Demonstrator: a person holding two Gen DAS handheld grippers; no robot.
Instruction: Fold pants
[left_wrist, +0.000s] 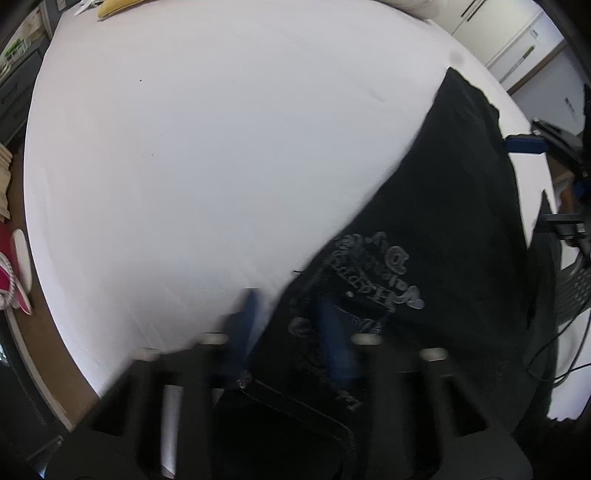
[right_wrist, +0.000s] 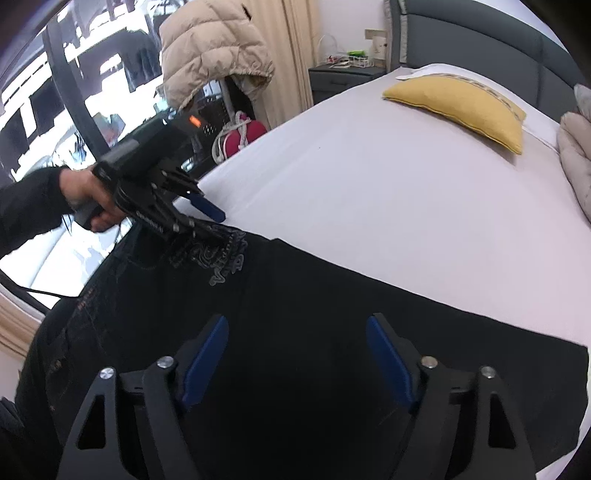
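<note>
The black pants (right_wrist: 295, 314) stretch lengthwise across the bed (right_wrist: 369, 184); left gripper (right_wrist: 210, 221) fingers narrow at their printed edge, right gripper (right_wrist: 295, 354) fingers wide above the middle.

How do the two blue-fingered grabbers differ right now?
The left gripper sits at the pants' printed edge, fingers straddling it; the right gripper is over plain black cloth. The left's fingers stand closer together; the right's gape wide, gripping nothing. Whether the left already pinches is unclear. Both point down at the same pants on the bed.
</note>
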